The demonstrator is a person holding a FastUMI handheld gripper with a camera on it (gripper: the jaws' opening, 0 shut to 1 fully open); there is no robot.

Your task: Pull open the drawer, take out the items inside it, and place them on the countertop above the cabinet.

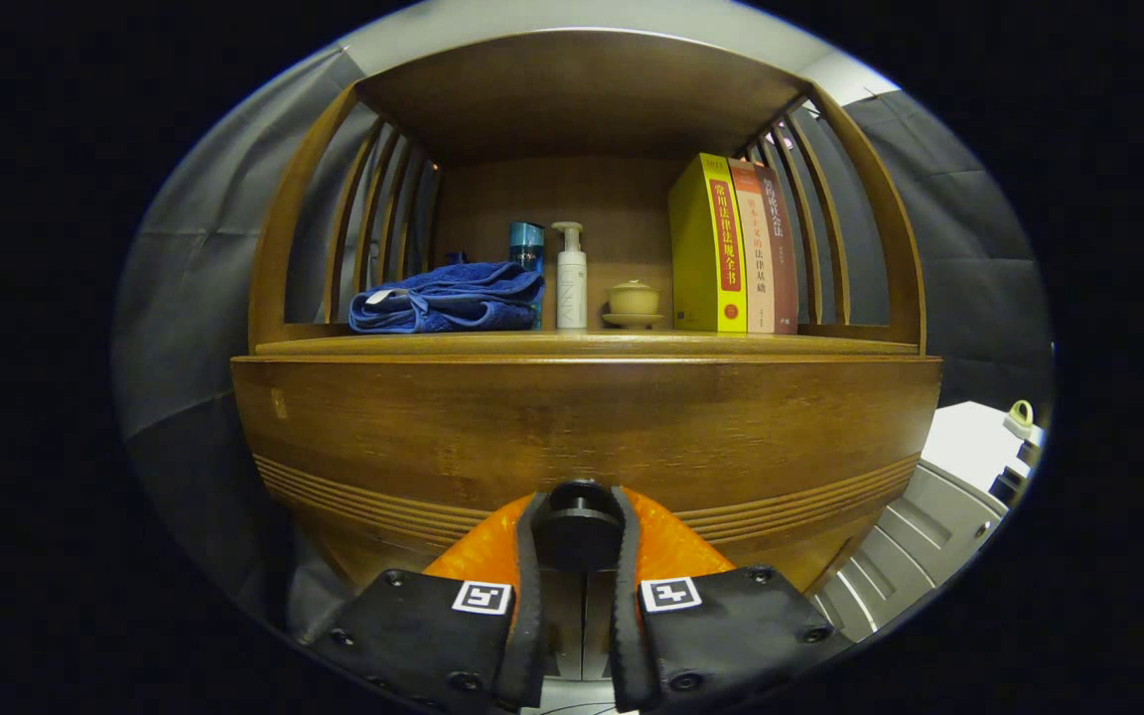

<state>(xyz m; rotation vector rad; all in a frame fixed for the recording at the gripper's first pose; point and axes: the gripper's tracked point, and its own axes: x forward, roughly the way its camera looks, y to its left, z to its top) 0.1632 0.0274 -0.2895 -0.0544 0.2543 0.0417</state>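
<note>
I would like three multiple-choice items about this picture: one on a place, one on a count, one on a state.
1. Where does the blue towel lie?
A. on the countertop, left of the white pump bottle
B. inside the drawer
C. on top of the books

2. How many books stand at the right?
A. one
B. three
C. five

3. What is the tool doing?
A. hanging open above the shelf
B. holding the towel
C. closed on the dark round drawer knob

Answers:
1 A: the towel is folded on the wooden top, beside the bottles.
2 B: one yellow and two reddish spines show.
3 C: both fingers press the knob's sides, and the drawer front looks shut.
</note>
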